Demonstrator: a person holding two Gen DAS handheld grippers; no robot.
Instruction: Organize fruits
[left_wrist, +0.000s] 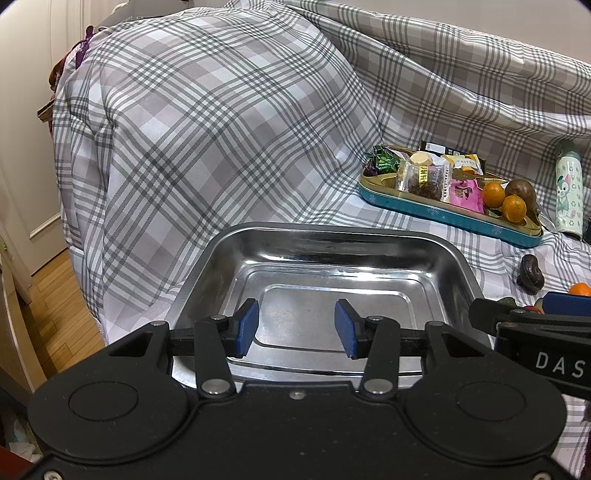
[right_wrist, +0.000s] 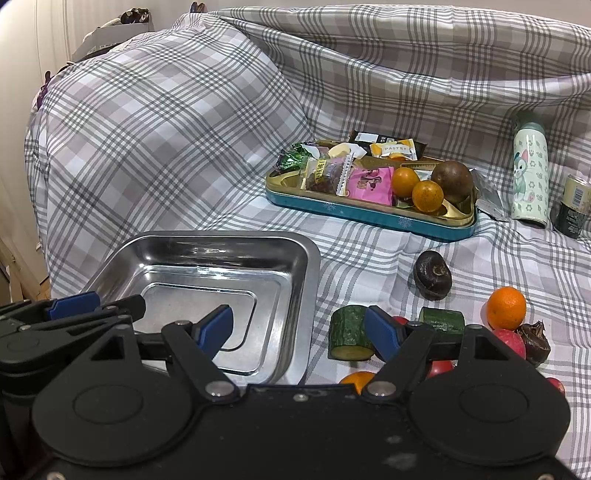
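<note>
Plaid cloth (right_wrist: 192, 122) under steel tray (right_wrist: 306, 280), both claws (left_wrist: 297, 328) (right_wrist: 301, 330) agape, empty.

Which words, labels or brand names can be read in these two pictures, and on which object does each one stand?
"PASTRY": yellow-and-white snack packet in the blue tin tray.
"DAS", cut off by the picture's edge: body of the right gripper seen from the left wrist.
Too small or blurred: clear snack bag, pink packet, black packet, dark can.
</note>
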